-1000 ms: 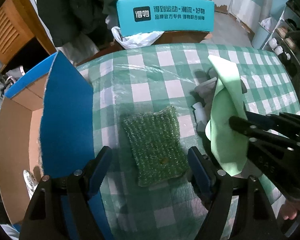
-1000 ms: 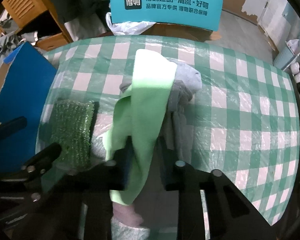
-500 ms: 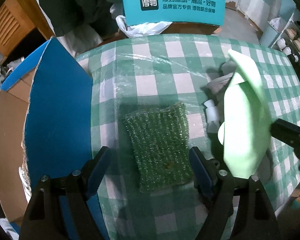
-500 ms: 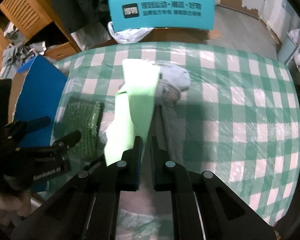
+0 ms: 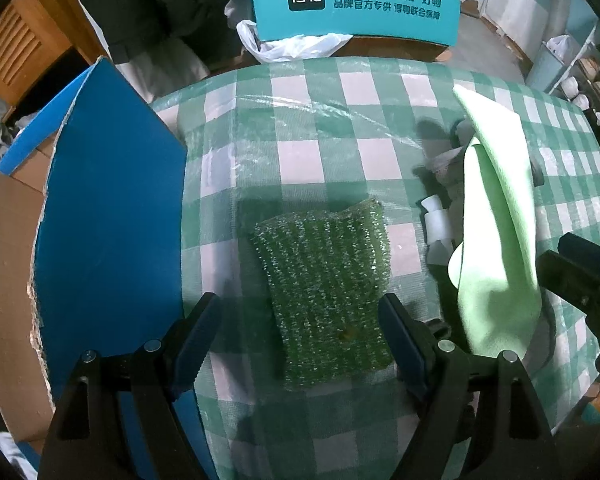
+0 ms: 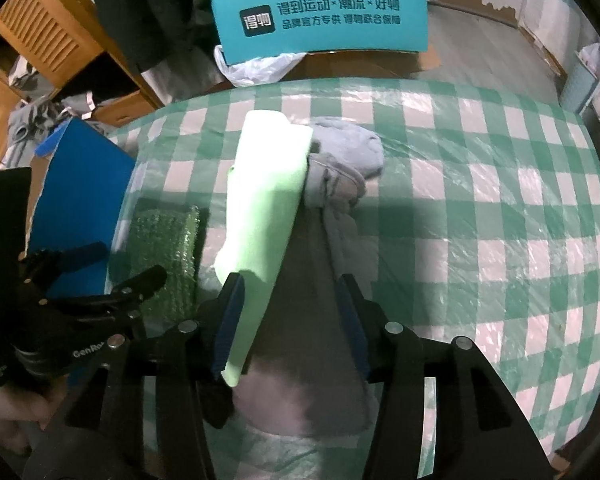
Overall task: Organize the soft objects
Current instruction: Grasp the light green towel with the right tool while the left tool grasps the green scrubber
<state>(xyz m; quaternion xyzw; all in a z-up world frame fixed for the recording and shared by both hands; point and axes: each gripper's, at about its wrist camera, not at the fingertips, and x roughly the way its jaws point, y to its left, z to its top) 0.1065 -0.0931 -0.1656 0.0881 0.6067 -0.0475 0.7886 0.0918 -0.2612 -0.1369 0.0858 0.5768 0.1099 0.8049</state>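
A glittery green scrubbing sponge (image 5: 328,280) lies flat on the checked tablecloth, between the open jaws of my left gripper (image 5: 300,316); it also shows in the right wrist view (image 6: 164,248). A light green cloth (image 6: 264,204) hangs against the left finger of my right gripper (image 6: 290,300), whose jaws stand open. The cloth also shows in the left wrist view (image 5: 496,216). A grey garment (image 6: 340,168) lies under and behind the cloth.
An open cardboard box with a blue flap (image 5: 108,216) stands off the table's left edge. A teal chair back (image 5: 356,4) with a white plastic bag is behind the table. The green checked tablecloth (image 6: 480,200) stretches to the right. Small white pieces (image 5: 436,224) lie by the cloth.
My right gripper was shut on the light green cloth and now stands open, with the cloth resting against its left finger. The left gripper stays open around the sponge.
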